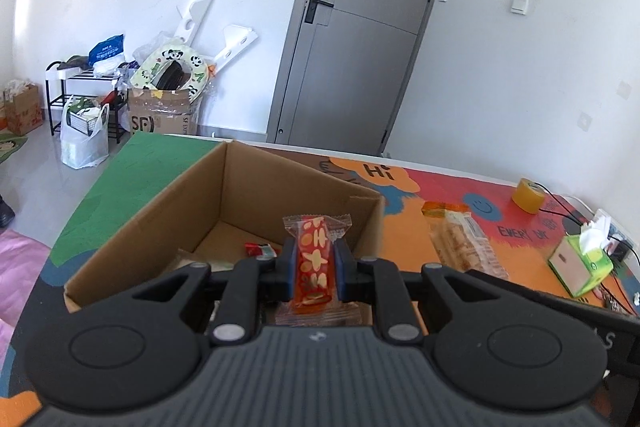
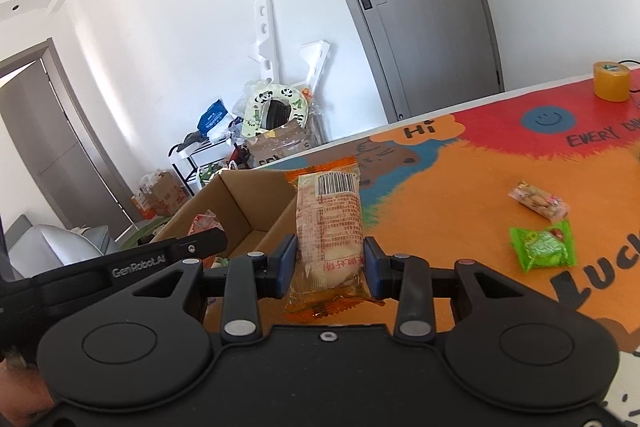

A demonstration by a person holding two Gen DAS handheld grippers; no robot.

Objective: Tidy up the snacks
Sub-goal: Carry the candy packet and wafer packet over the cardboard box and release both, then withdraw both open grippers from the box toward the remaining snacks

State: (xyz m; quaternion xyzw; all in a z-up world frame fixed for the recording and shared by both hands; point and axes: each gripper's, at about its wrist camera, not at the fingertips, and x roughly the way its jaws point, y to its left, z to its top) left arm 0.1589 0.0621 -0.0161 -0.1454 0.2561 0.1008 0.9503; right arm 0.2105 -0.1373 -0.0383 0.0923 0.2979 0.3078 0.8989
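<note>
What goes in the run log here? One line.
left gripper: shut on red bar, over box | right gripper: shut on orange pack, beside box

The open brown cardboard box (image 1: 224,211) stands with tall walls; its top is unobstructed, and only a few wrappers lie on its floor. Right of it on the counter (image 2: 440,211), a long clear-wrapped biscuit pack (image 1: 466,241), a small peanut bar (image 2: 538,201) and a green snack packet (image 2: 542,247) break up the orange surface. Far right stand a yellow tape roll (image 1: 529,195) and a green tissue box (image 1: 580,265) among cables.
</note>
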